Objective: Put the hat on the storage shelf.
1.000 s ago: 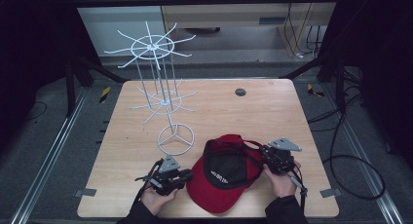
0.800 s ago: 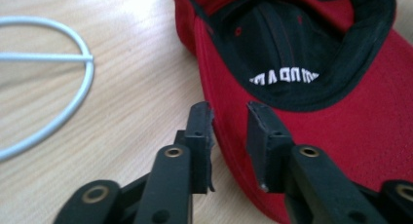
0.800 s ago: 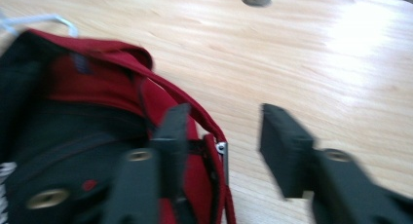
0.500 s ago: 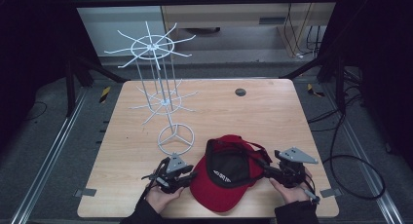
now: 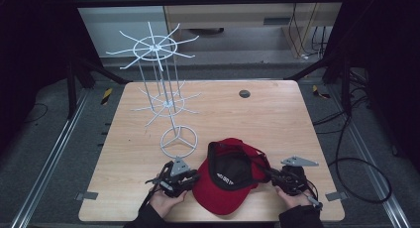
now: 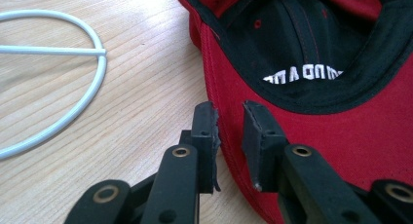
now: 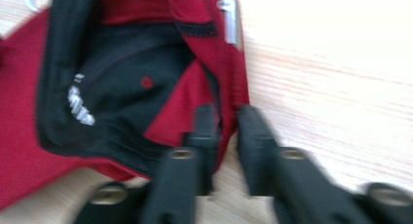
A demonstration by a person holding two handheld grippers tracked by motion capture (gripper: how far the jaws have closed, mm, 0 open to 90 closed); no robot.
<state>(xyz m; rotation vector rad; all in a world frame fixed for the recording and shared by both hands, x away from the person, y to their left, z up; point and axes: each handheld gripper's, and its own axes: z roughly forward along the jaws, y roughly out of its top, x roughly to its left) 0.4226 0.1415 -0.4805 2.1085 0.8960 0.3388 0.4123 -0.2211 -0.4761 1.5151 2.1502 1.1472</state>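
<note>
Cap in red, lying upside down with its black lining up, sits near the front edge of the desk, and we have a gripper at each side of it. Our left gripper is at the cap's left edge; in the left gripper view the red edge of the brim runs into the narrow gap between the jaws, which have just been closing, and we judge them clamped on the cap's edge. Our right gripper is at the cap's right side. In the blurred right gripper view the red rear band passes between its jaws, which have just been closing as well, and they look clenched on the fabric. Behind the cap, just beside it, stands the ring base of a white wire rack.
</note>
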